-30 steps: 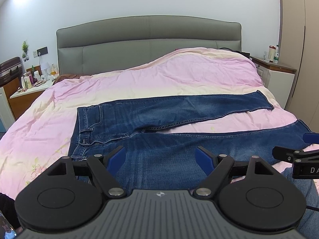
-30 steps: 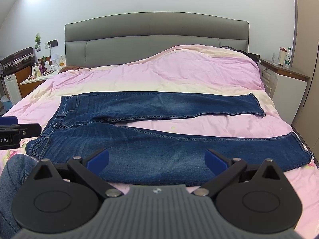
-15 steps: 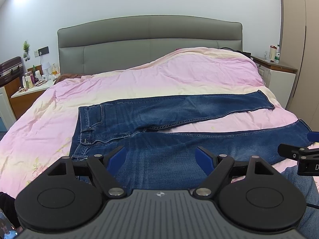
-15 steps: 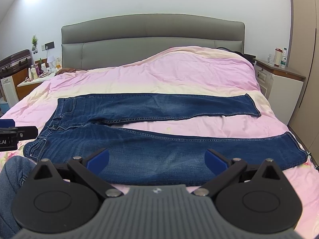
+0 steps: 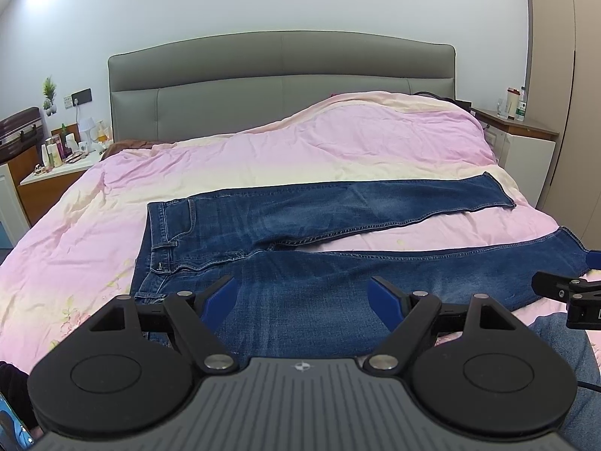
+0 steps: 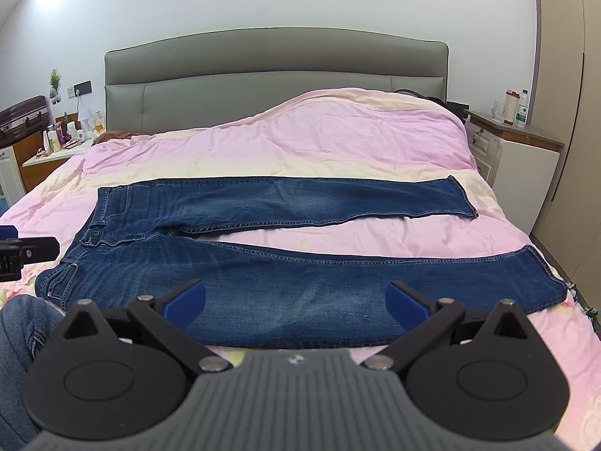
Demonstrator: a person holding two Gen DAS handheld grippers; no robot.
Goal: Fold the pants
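The left tongs [image 5: 302, 297] hang released, their blue fingertips [image 5: 219, 296] spread wide and holding nothing, above the hip and thigh of the near leg of the jeans [image 5: 300, 263]. The right tongs [image 6: 296, 298] are released too, spread wide over the middle of that same near leg, gripping nothing.

The jeans [image 6: 263, 263] lie flat and unfolded on the pink duvet [image 6: 319, 139] of the bed, just ahead of both tongs. Their waistband [image 5: 165, 233] sits ahead and to the left of the left tongs; the two legs run off to the right, splayed apart in a narrow V. The far leg's hem [image 6: 464, 197] lies well ahead and to the right of the right tongs; the near leg's hem [image 6: 544, 270] lies to their right.

In the left view the right tongs [image 5: 563, 285] show at the right edge, over the near hem. Beyond the duvet stands a grey headboard [image 6: 274, 71], with a nightstand [image 6: 522, 150] to the right.
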